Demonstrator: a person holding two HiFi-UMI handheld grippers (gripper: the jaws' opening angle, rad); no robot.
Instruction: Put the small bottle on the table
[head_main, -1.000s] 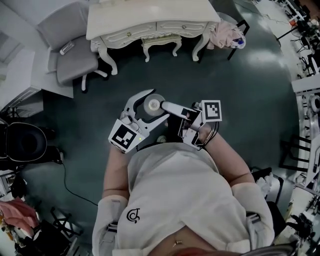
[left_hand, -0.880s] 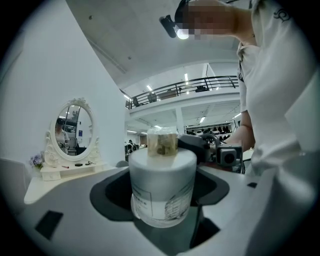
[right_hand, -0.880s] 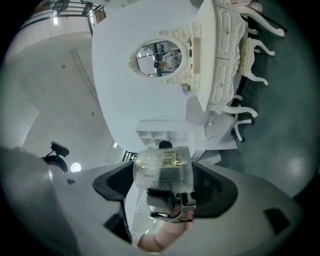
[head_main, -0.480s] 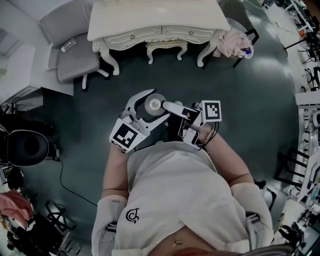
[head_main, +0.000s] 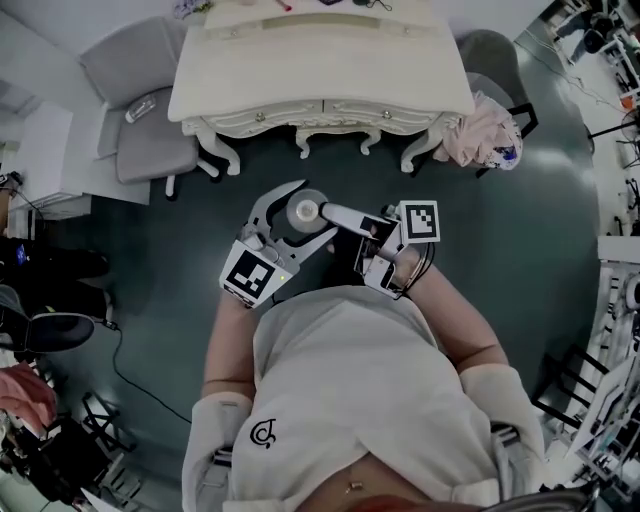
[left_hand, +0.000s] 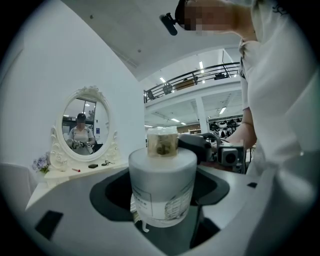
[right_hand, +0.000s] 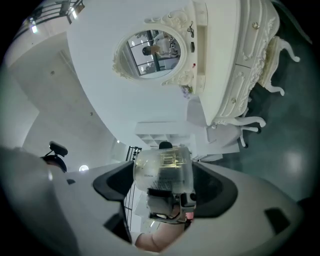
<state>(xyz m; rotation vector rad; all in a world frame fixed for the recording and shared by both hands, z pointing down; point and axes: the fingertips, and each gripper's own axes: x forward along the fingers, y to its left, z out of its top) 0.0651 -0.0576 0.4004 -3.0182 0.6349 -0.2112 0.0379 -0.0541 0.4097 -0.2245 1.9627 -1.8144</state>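
Observation:
The small bottle (head_main: 303, 211) is a frosted grey-white cylinder with a clear cap (left_hand: 161, 142). It is held in the air in front of my chest. My left gripper (head_main: 316, 209) is shut on its body (left_hand: 162, 187). From the right, my right gripper (head_main: 327, 213) reaches to the bottle's cap end and is shut on it; the bottle (right_hand: 163, 169) fills the gap between its jaws. The white dressing table (head_main: 320, 72) stands ahead across the dark floor, an oval mirror (left_hand: 82, 125) above it.
A grey chair (head_main: 142, 112) stands left of the table, and a chair draped with pink cloth (head_main: 486, 136) at its right corner. Small items lie on the tabletop (left_hand: 95, 166). Dark equipment and cables crowd the left edge (head_main: 40, 330).
The head view has shifted so the dressing table shows more fully and nearer. Both grippers and the bottle hold the same pose in front of the chest.

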